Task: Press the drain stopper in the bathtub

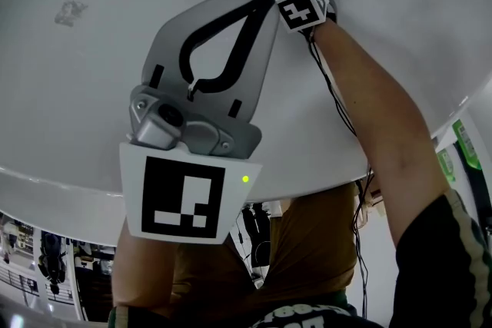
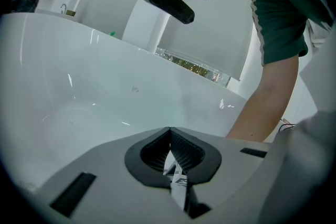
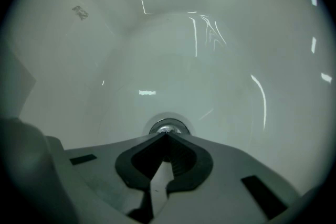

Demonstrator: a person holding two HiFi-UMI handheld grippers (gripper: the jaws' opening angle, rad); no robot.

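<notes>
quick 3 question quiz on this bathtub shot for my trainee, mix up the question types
1. Multiple choice: in the right gripper view, what do the tips of the right gripper point at in the bathtub? A) the drain stopper B) the tub's rim C) a tap
2. True or false: the left gripper is holding a sponge.
3. Fill in: the right gripper's jaws are ___.

Key: 1 A; 2 false, its jaws are together with nothing between them; 3 shut.
</notes>
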